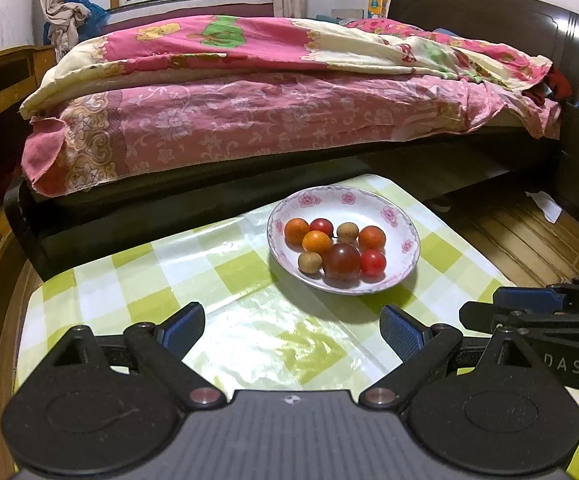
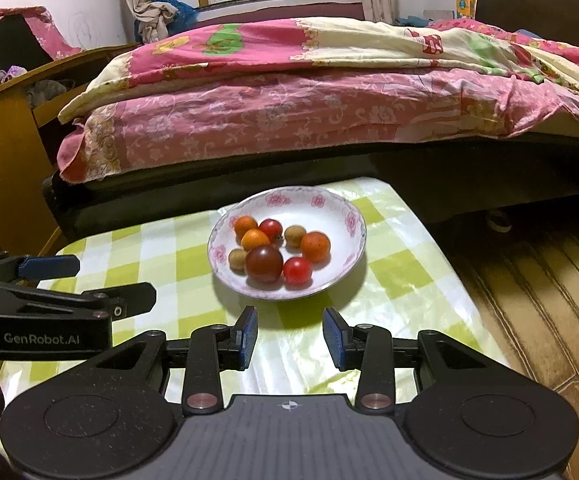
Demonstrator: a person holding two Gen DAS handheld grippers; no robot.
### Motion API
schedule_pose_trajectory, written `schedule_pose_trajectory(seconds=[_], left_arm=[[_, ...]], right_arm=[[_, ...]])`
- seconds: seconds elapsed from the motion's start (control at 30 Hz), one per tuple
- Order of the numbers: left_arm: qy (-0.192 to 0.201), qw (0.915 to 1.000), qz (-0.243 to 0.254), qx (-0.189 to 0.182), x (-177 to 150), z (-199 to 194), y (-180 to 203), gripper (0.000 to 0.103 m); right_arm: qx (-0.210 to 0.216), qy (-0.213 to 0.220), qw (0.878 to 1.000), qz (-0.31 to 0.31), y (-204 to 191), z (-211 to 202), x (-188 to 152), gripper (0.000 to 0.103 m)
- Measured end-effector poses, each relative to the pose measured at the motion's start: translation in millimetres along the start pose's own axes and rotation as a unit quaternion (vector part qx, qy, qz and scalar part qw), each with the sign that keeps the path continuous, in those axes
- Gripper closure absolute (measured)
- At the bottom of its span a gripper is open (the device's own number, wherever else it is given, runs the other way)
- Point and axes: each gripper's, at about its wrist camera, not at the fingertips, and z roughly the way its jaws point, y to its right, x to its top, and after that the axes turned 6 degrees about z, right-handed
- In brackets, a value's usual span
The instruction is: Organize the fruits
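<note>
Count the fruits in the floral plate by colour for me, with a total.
In the white floral-rimmed ceramic plate:
Orange round fruits: 3, for example
Bright red round fruits: 2, for example
Small tan-brown round fruits: 2, for example
Large dark red-brown round fruit: 1
Total: 8

A white plate (image 1: 393,276) rimmed with pink flowers holds orange, red, tan and one dark maroon fruit (image 1: 341,261) on a tablecloth (image 1: 137,280) checked in lime green and white. Beyond it, the bed (image 1: 249,120) wears a pink floral sheet under a pink-and-cream quilt with green and yellow patches. The headboard (image 1: 489,8) is dark brown. Near the cameras, blue pads (image 2: 248,330) line black gripper fingers.
</note>
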Motion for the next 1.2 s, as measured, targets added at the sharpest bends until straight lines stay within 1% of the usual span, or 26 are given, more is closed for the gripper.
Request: schedule_pose_trajectory(seconds=[0.37, 0.43, 0.83, 1.2], left_arm=[[-0.006, 0.9999, 0.008, -0.003, -23.4, -27.1, 11.8, 0.002], [-0.006, 0.9999, 0.011, -0.001, -28.3, -31.9, 13.7, 0.002], [-0.005, 0.9999, 0.013, -0.001, -43.0, -53.3, 17.7, 0.002], [-0.012, 0.9997, 0.022, 0.002, -58.8, -69.3, 24.9, 0.002]], right_arm=[[0.01, 0.001, 1.0, 0.005, -9.5, -27.8, -22.9, 0.069], [0.012, 0.001, 1.0, 0.005, -11.4, -32.7, -27.0, 0.065], [0.016, 0.002, 1.0, 0.001, -18.4, -54.1, -45.3, 0.065], [0.014, -0.007, 1.0, 0.002, -20.9, -68.5, -62.2, 0.065]])
